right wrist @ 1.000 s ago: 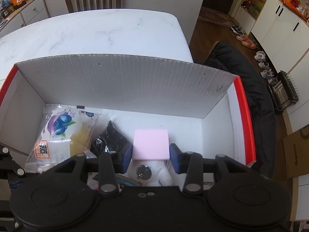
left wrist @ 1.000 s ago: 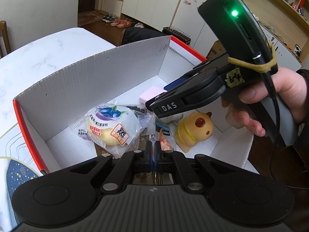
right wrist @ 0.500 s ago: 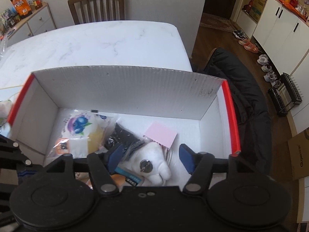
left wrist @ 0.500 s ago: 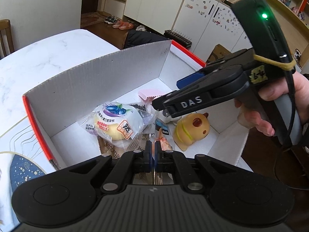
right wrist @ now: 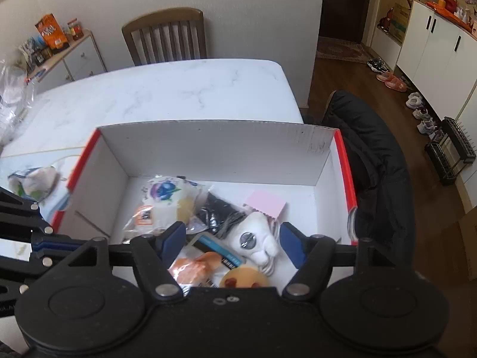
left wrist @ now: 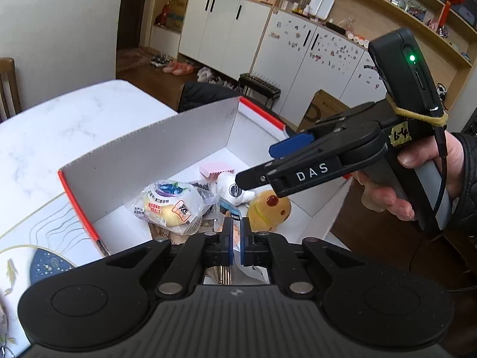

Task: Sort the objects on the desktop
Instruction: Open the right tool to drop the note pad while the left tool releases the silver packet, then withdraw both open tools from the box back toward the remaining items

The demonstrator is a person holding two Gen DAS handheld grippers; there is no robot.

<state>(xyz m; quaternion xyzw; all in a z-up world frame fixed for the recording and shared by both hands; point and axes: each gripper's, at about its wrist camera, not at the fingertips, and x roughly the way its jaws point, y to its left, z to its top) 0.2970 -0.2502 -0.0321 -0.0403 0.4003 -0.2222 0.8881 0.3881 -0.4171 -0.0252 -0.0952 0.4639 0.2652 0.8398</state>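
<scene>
Box (right wrist: 208, 149), white inside with red edges, stands on the marble counter (right wrist: 167, 89). In it lie a pink pad (right wrist: 265, 204), a blueberry bun packet (right wrist: 164, 200), a white plush (right wrist: 256, 238) and a yellow toy (left wrist: 269, 208). The pink pad rests on the box floor, beyond and between the right claw's (right wrist: 232, 240) blue pads, apart from them. Right claw stands wide open above the box, holding nothing. Left claw (left wrist: 235, 240) is almost closed, a narrow gap between its pads, nothing gripped.
</scene>
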